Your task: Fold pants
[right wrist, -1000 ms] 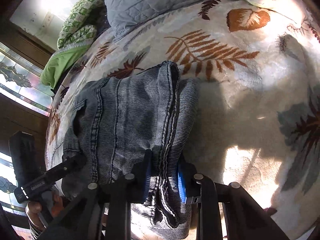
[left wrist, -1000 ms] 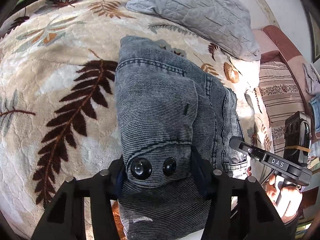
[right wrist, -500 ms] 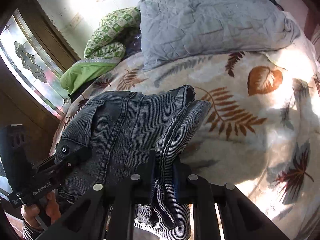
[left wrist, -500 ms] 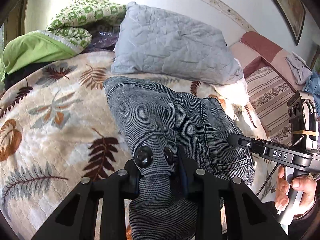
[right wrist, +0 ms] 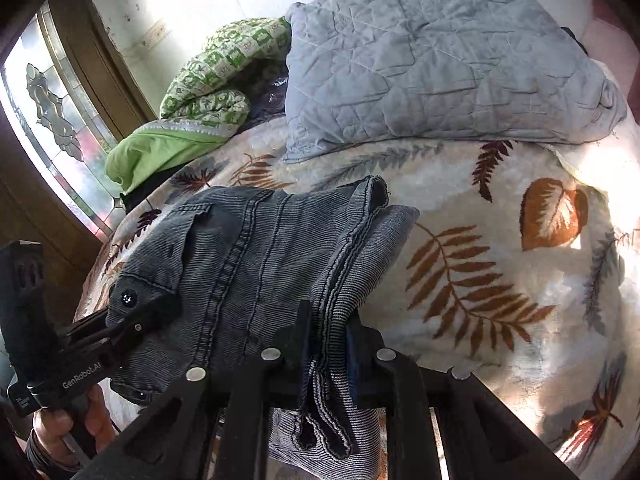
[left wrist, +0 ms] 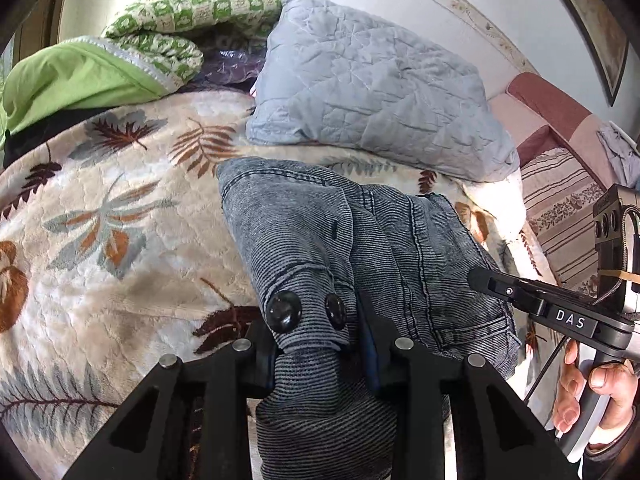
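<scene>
The pants [left wrist: 320, 240] are spread across the centre of both frames on the leaf-patterned blanket [left wrist: 100, 248], the long axis running away from the grippers toward the grey pillow [left wrist: 372, 92] at upper centre. The left gripper [left wrist: 320, 344] is clamped on the buttoned waistband corner; the right gripper [right wrist: 326, 344] is clamped on the hem edge. Both near corners are held equally close.

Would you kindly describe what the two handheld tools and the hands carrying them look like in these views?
Both are matte black. The left tool has angular fingers studded with round silver rivets and blue inner pads; seen from the other camera its side reads "GenRobot.AI". The right tool is built alike, carries white "DAS" lettering, a boxy camera head, a yellow band and a thin dark cable. The bare right hand grips a pale handle.
</scene>
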The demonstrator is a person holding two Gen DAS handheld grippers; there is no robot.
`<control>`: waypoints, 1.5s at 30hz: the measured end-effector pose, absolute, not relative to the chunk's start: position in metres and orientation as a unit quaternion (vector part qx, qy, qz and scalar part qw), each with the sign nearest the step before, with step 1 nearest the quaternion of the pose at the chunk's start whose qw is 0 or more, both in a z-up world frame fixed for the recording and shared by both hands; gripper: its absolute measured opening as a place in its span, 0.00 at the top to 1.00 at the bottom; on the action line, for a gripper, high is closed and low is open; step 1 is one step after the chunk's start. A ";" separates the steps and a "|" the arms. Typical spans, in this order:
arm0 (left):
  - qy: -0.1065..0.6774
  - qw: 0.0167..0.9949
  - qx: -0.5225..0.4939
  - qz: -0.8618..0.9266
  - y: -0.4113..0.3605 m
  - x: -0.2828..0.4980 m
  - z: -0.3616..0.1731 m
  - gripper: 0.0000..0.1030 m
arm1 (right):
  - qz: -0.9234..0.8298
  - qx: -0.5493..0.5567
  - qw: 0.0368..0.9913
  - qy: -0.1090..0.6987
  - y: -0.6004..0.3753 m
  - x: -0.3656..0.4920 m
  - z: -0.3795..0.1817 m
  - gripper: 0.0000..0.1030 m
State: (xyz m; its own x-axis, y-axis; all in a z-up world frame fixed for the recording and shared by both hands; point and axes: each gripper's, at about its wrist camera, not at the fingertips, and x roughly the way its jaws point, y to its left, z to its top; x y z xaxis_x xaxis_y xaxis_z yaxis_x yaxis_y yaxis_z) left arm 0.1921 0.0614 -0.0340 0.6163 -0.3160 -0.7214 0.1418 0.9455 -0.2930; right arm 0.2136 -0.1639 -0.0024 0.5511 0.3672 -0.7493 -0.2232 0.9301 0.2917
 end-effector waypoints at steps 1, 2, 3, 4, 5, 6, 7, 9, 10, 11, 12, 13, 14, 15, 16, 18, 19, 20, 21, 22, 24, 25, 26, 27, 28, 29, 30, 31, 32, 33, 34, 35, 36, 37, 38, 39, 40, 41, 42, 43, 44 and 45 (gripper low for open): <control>0.431 0.888 -0.103 -0.124 0.061 0.195 -0.044 0.65 | 0.168 0.086 0.874 0.447 -0.165 0.216 -0.011 0.85; 0.446 0.882 -0.100 -0.117 0.060 0.197 -0.054 0.60 | 0.169 0.088 0.870 0.454 -0.165 0.218 -0.021 0.85; 0.454 0.879 -0.094 -0.109 0.059 0.198 -0.061 0.51 | 0.165 0.082 0.868 0.462 -0.163 0.220 -0.031 0.85; 0.451 0.882 -0.089 -0.104 0.059 0.196 -0.065 0.46 | 0.158 0.073 0.867 0.467 -0.162 0.221 -0.040 0.84; 0.443 0.887 -0.086 -0.100 0.060 0.194 -0.063 0.36 | 0.150 0.066 0.867 0.471 -0.161 0.221 -0.048 0.80; 0.441 0.889 -0.081 -0.093 0.060 0.191 -0.061 0.25 | 0.144 0.066 0.864 0.477 -0.163 0.221 -0.055 0.77; 0.441 0.890 -0.078 -0.087 0.061 0.189 -0.056 0.23 | 0.140 0.068 0.864 0.480 -0.166 0.220 -0.058 0.75; 0.434 0.894 -0.077 -0.082 0.063 0.180 -0.045 0.21 | 0.131 0.058 0.867 0.476 -0.170 0.216 -0.054 0.69; 0.429 0.897 -0.074 -0.073 0.064 0.173 -0.039 0.21 | 0.126 0.051 0.871 0.473 -0.171 0.212 -0.049 0.68; 0.422 0.902 -0.074 -0.062 0.066 0.166 -0.033 0.20 | 0.121 0.046 0.876 0.465 -0.172 0.207 -0.043 0.68; 0.413 0.906 -0.078 -0.050 0.069 0.159 -0.028 0.17 | 0.117 0.042 0.882 0.454 -0.173 0.200 -0.036 0.68; 0.406 0.909 -0.084 -0.036 0.071 0.151 -0.025 0.15 | 0.116 0.040 0.888 0.444 -0.172 0.193 -0.029 0.68; 0.402 0.911 -0.091 -0.029 0.072 0.147 -0.024 0.12 | 0.117 0.037 0.891 0.436 -0.171 0.186 -0.024 0.67; 0.402 0.910 -0.093 -0.025 0.072 0.142 -0.026 0.11 | 0.119 0.030 0.893 0.433 -0.168 0.178 -0.022 0.65; 0.409 0.908 -0.091 -0.020 0.071 0.141 -0.031 0.10 | 0.121 0.022 0.893 0.432 -0.164 0.171 -0.022 0.61; 0.436 0.896 -0.079 -0.012 0.066 0.141 -0.048 0.09 | 0.117 0.003 0.890 0.441 -0.157 0.161 -0.034 0.39; 0.448 0.891 -0.076 -0.008 0.064 0.142 -0.057 0.08 | 0.116 -0.007 0.884 0.453 -0.153 0.160 -0.044 0.39; 0.457 0.886 -0.080 -0.006 0.063 0.143 -0.063 0.06 | 0.114 -0.012 0.873 0.473 -0.150 0.161 -0.057 0.39; 0.460 0.883 -0.091 -0.006 0.065 0.142 -0.064 0.06 | 0.109 -0.013 0.864 0.491 -0.149 0.162 -0.068 0.39; 0.457 0.883 -0.104 -0.004 0.068 0.140 -0.059 0.06 | 0.106 -0.003 0.866 0.489 -0.153 0.162 -0.068 0.39; 0.444 0.890 -0.105 -0.001 0.069 0.131 -0.046 0.06 | 0.100 0.016 0.869 0.484 -0.160 0.157 -0.054 0.39; 0.437 0.895 -0.094 -0.001 0.067 0.126 -0.038 0.06 | 0.101 0.016 0.875 0.473 -0.162 0.153 -0.044 0.39; 0.427 0.901 -0.083 0.002 0.064 0.120 -0.030 0.06 | 0.098 0.010 0.883 0.460 -0.164 0.146 -0.034 0.39; 0.414 0.907 -0.074 0.004 0.061 0.113 -0.023 0.06 | 0.095 0.006 0.889 0.448 -0.166 0.140 -0.025 0.39; 0.402 0.913 -0.068 0.007 0.057 0.105 -0.017 0.06 | 0.097 0.007 0.894 0.437 -0.169 0.132 -0.017 0.38; 0.393 0.917 -0.062 0.008 0.054 0.097 -0.012 0.05 | 0.097 0.011 0.898 0.429 -0.172 0.123 -0.011 0.34; 0.386 0.921 -0.056 0.010 0.051 0.090 -0.008 0.04 | 0.097 0.015 0.900 0.424 -0.173 0.114 -0.007 0.30; 0.381 0.923 -0.050 0.017 0.048 0.082 -0.006 0.04 | 0.099 0.013 0.901 0.421 -0.173 0.105 -0.006 0.29; 0.378 0.924 -0.046 0.024 0.045 0.077 -0.005 0.03 | 0.101 0.006 0.901 0.421 -0.172 0.096 -0.006 0.26; 0.378 0.924 -0.045 0.030 0.044 0.071 -0.005 0.03 | 0.098 -0.001 0.901 0.423 -0.171 0.089 -0.008 0.24; 0.380 0.923 -0.047 0.033 0.043 0.067 -0.006 0.03 | 0.096 -0.007 0.899 0.427 -0.170 0.082 -0.011 0.24; 0.380 0.923 -0.052 0.035 0.042 0.062 -0.007 0.03 | 0.095 -0.014 0.897 0.432 -0.168 0.074 -0.014 0.21; 0.378 0.924 -0.055 0.038 0.042 0.059 -0.007 0.03 | 0.094 -0.019 0.895 0.435 -0.168 0.068 -0.019 0.19; 0.376 0.924 -0.054 0.044 0.042 0.055 -0.008 0.03 | 0.089 -0.024 0.895 0.437 -0.166 0.063 -0.023 0.18; 0.376 0.924 -0.051 0.047 0.041 0.052 -0.008 0.03 | 0.085 -0.027 0.895 0.438 -0.166 0.060 -0.025 0.14; 0.378 0.923 -0.048 0.047 0.040 0.050 -0.008 0.03 | 0.082 -0.030 0.894 0.439 -0.166 0.057 -0.027 0.07; 0.379 0.923 -0.045 0.047 0.039 0.049 -0.008 0.03 | 0.080 -0.031 0.895 0.437 -0.166 0.053 -0.027 0.04; 0.377 0.924 -0.041 0.047 0.039 0.047 -0.007 0.02 | 0.079 -0.029 0.898 0.432 -0.167 0.051 -0.026 0.02; 0.374 0.925 -0.038 0.044 0.038 0.045 -0.006 0.00 | 0.078 -0.027 0.900 0.427 -0.167 0.049 -0.023 0.02; 0.372 0.926 -0.035 0.045 0.037 0.043 -0.004 0.00 | 0.077 -0.026 0.904 0.421 -0.167 0.046 -0.021 0.02; 0.369 0.928 -0.034 0.046 0.037 0.040 -0.002 0.00 | 0.073 -0.027 0.907 0.415 -0.166 0.045 -0.018 0.01; 0.366 0.929 -0.035 0.046 0.037 0.038 0.000 0.00 | 0.069 -0.029 0.910 0.409 -0.165 0.044 -0.015 0.01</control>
